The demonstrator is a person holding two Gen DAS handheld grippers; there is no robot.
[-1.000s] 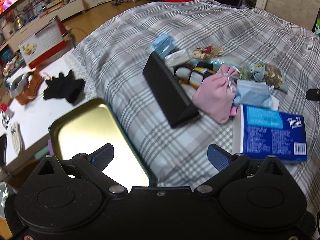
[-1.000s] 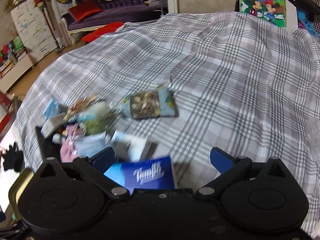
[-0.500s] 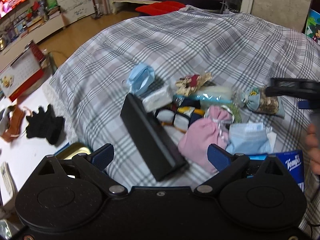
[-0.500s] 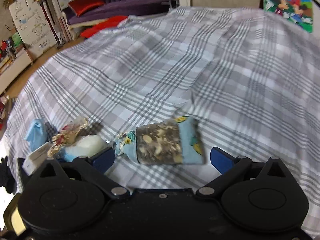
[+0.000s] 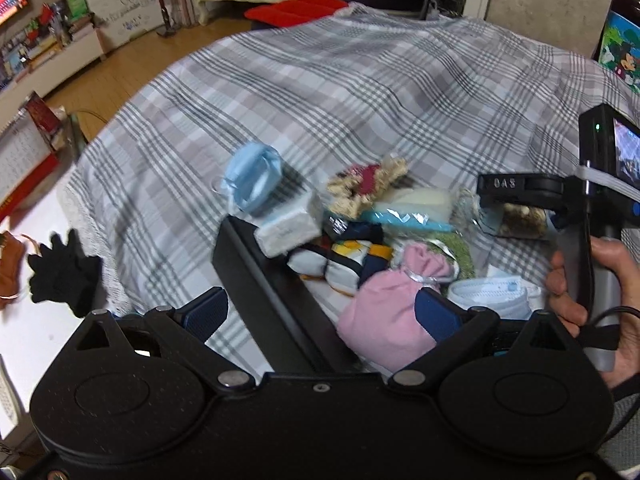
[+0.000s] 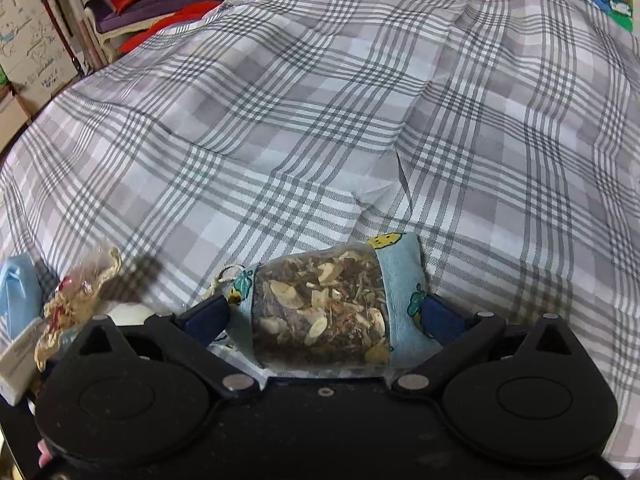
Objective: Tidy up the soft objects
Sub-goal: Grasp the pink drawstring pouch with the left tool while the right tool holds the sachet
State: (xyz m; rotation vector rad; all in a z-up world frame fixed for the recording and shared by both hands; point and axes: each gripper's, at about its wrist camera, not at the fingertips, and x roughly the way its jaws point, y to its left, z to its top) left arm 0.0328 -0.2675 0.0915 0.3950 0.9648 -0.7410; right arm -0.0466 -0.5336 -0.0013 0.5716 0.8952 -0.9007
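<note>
A pile of soft things lies on the plaid bedspread (image 5: 360,92). In the left wrist view I see a pink pouch (image 5: 388,312), a blue face mask (image 5: 252,178), a white tissue pack (image 5: 288,230), a straw doll (image 5: 366,184), folded socks (image 5: 340,266) and a white mask pack (image 5: 494,296). My left gripper (image 5: 320,314) hangs open above the pink pouch and a black box (image 5: 272,292), holding nothing. In the right wrist view a herb sachet (image 6: 320,312) with blue cartoon cloth ends lies between the fingers of my open right gripper (image 6: 324,318), one pad at each end.
A hand (image 5: 616,280) holds the right gripper (image 5: 486,200) at the right of the left wrist view. A black glove (image 5: 64,276) lies on a white table (image 5: 36,332) beside the bed. The bedspread (image 6: 320,120) stretches far beyond the sachet.
Both grippers moved forward over the pile. The right one came down around the herb sachet. The gold tray and blue Tempo pack dropped out of the left wrist view.
</note>
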